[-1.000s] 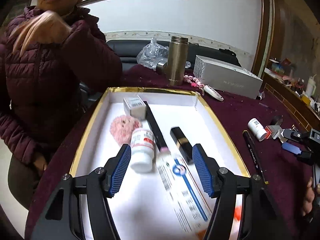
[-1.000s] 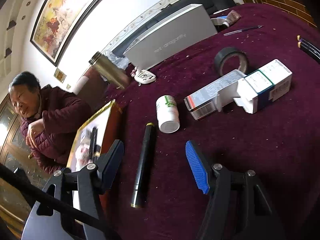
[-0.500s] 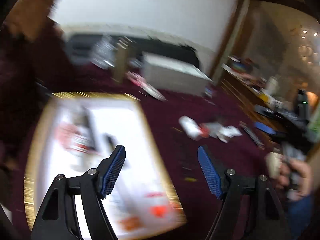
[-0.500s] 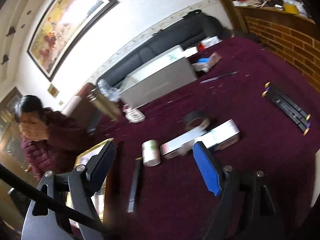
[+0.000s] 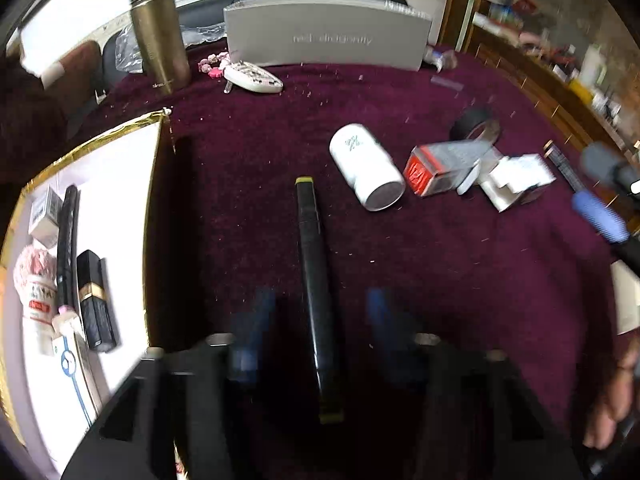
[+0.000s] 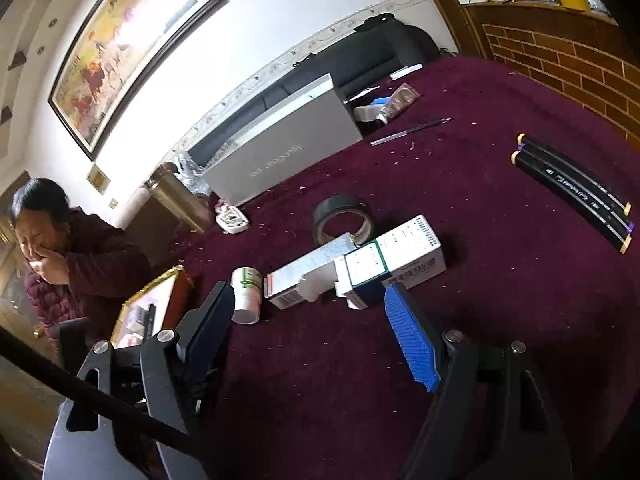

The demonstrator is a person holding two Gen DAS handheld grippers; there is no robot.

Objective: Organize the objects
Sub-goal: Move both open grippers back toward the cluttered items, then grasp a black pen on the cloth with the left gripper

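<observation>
left claw (image 5: 316, 320) blurred, jaws just closing either side of the black marker (image 5: 316, 292) lying mid-counter (image 5: 460, 264) beside the gold-rimmed tray (image 5: 154, 208), pads not clearly pressing it; right claw (image 6: 316, 328) open, empty, near the white pill bottle (image 6: 247, 292).

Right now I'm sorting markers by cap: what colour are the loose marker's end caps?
Olive-yellow on the black marker; left wrist view.
</observation>
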